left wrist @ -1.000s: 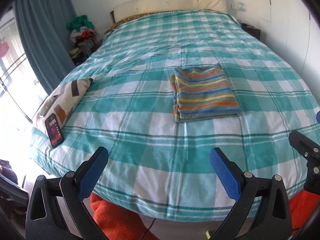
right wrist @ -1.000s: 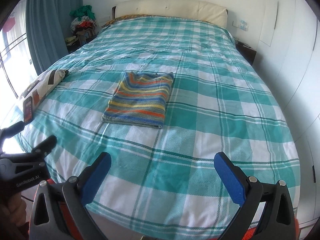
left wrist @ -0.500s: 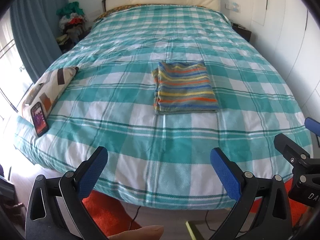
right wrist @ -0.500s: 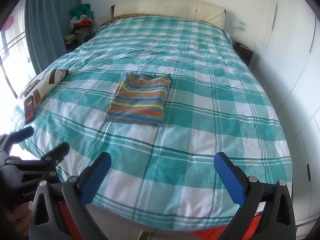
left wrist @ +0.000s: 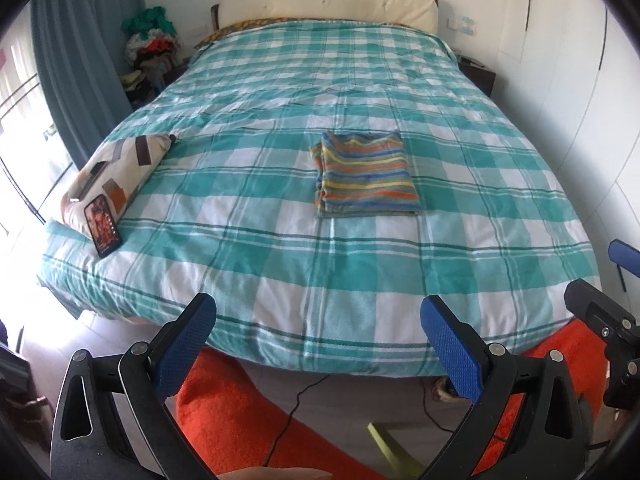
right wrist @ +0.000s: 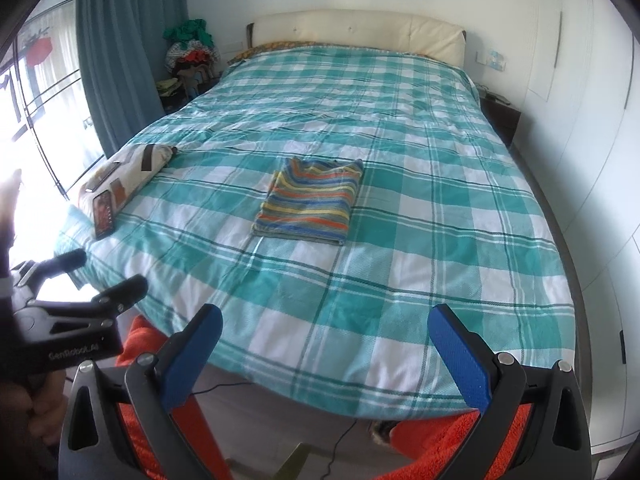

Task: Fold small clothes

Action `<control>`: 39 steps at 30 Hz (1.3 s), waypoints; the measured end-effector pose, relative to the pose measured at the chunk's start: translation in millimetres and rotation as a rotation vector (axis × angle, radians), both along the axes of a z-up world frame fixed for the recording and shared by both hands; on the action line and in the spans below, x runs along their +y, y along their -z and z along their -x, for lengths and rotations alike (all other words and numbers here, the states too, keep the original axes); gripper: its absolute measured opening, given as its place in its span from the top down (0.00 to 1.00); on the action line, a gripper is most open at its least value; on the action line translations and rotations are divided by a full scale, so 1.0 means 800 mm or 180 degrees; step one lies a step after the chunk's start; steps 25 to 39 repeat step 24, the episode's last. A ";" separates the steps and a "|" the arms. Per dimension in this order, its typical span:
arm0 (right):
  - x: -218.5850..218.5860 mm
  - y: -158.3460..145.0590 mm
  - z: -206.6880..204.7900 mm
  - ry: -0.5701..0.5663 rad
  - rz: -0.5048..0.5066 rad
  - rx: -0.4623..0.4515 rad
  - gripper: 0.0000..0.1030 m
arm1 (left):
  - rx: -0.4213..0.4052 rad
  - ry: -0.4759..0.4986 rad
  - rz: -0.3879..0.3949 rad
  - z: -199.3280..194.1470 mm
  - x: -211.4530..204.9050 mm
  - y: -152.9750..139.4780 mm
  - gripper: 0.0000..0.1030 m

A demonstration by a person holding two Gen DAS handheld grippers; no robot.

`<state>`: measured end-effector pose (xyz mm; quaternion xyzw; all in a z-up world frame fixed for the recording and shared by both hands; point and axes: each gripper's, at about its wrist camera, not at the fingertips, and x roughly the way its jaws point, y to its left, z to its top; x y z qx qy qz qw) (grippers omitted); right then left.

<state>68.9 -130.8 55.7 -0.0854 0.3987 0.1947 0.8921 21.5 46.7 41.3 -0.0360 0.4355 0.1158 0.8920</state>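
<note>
Apparently the folding is finished, or very nearly so: the striped garment (left wrist: pixel 366 176) lies on the bed (left wrist: pixel 256 264) as a neat, flat rectangle, its edges squared and its layers stacked, roughly midway across the checked cover and well clear of the foot edge. No loose sleeve or corner shows in either view. I see no other small garment laid out on the cover waiting its turn; a heap of clothes (right wrist: pixel 191 46) sits beyond the far left corner of the bed, but whether it belongs to the job I cannot tell. What is left, by my judgement, is at most a final tidy or fetching another piece.

Both tools are held back at the foot of the bed, above the orange rug (left wrist: pixel 232 412) and floor, pointing up the mattress toward the headboard. The left gripper (left wrist: pixel 316 344) has its blue fingers (left wrist: pixel 186 344) spread wide with nothing between them. The right gripper (right wrist: pixel 326 354) is likewise fully parted and empty. Neither touches the garment or the cover. They sit side by side, level, each visible at the edge of the other's view. A phone (left wrist: pixel 102 226) rests against a patterned pillow (left wrist: pixel 120 168) at the left edge, well apart from the garment.
</note>
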 end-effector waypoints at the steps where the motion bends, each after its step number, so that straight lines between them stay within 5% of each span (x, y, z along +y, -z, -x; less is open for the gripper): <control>1: 0.000 -0.001 0.004 -0.0018 -0.0003 0.0009 0.02 | 0.0003 0.0010 0.0015 0.003 0.000 -0.001 0.01; 39: -0.002 -0.005 0.020 0.0029 0.0016 0.0007 0.02 | -0.0150 0.0000 -0.0003 0.031 -0.004 -0.014 0.01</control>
